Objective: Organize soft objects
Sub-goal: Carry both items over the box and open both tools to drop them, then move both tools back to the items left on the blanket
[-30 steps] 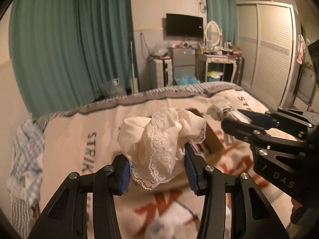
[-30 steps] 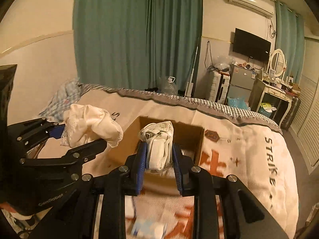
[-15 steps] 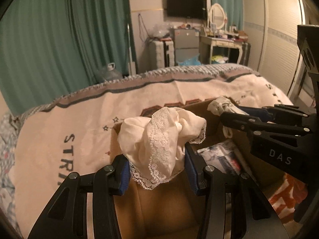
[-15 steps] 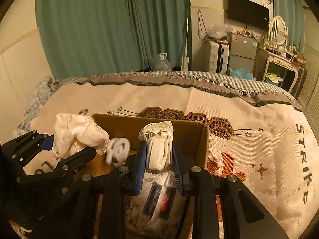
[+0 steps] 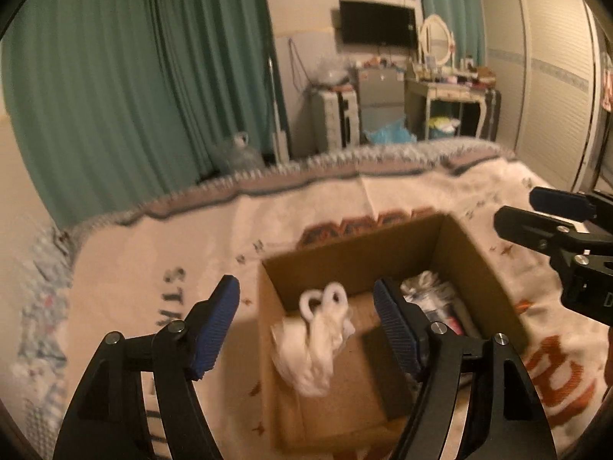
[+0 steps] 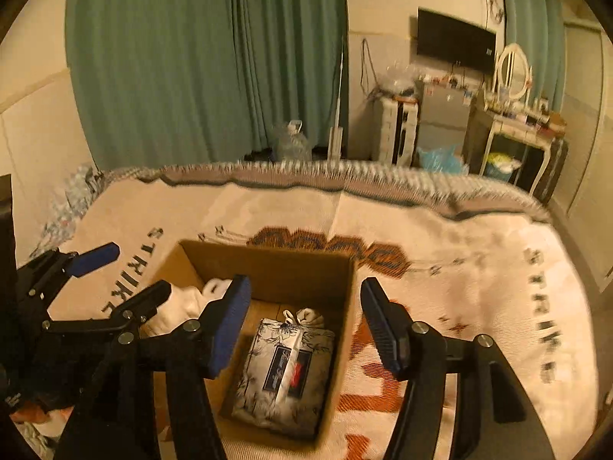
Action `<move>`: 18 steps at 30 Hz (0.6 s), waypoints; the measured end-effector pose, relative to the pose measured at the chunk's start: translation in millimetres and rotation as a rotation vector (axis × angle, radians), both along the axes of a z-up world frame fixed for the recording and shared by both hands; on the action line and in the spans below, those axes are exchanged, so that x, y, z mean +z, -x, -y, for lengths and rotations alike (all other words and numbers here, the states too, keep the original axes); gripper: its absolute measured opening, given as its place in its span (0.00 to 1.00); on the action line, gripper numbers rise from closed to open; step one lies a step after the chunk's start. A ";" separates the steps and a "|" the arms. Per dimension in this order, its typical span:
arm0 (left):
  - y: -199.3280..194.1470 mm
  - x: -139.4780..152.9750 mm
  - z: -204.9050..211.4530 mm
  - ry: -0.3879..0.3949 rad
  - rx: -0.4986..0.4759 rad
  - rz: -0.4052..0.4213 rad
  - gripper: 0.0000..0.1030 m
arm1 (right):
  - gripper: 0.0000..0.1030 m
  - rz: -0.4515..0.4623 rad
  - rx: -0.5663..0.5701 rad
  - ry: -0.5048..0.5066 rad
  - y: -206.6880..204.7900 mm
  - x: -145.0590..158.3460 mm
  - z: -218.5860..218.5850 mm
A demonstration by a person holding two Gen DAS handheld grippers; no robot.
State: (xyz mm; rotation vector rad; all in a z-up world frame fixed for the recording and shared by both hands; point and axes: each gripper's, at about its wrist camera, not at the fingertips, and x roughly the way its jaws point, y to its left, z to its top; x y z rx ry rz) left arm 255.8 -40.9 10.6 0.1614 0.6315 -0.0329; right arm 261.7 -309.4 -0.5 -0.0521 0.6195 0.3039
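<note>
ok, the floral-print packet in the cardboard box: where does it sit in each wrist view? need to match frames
Left wrist: floral-print packet sits right of centre in the cardboard box, partly hidden behind the left hand-held gripper's right finger.
Right wrist: packet lies low centre, on the box floor toward the right wall, between the open fingers.
Shared landmark: wall TV, upper right in both.

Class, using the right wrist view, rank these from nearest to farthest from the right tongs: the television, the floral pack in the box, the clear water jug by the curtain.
1. Floral pack, in the cardboard box just below the right tongs.
2. Water jug, on the floor beyond the bed.
3. Television, high on the far wall, right.
</note>
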 end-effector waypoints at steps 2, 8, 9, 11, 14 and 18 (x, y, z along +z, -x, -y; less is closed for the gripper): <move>21.2 24.6 0.9 0.001 -0.003 0.040 0.71 | 0.59 0.032 -0.009 0.005 25.7 26.1 5.1; 104.0 99.4 -3.8 0.018 -0.009 0.184 0.87 | 0.69 0.133 -0.030 0.030 113.7 93.4 15.7; 116.3 106.5 -5.4 0.019 -0.009 0.201 0.91 | 0.70 0.147 -0.032 0.036 130.2 102.4 17.0; 142.9 120.4 -9.6 0.020 -0.004 0.250 0.91 | 0.75 0.169 -0.031 0.040 156.2 113.6 20.1; 177.1 133.0 -16.9 0.018 0.000 0.289 0.91 | 0.86 0.199 -0.025 0.040 194.4 123.4 22.8; 206.8 126.0 -23.9 0.017 -0.004 0.284 0.93 | 0.95 0.203 -0.007 0.036 227.0 117.9 21.8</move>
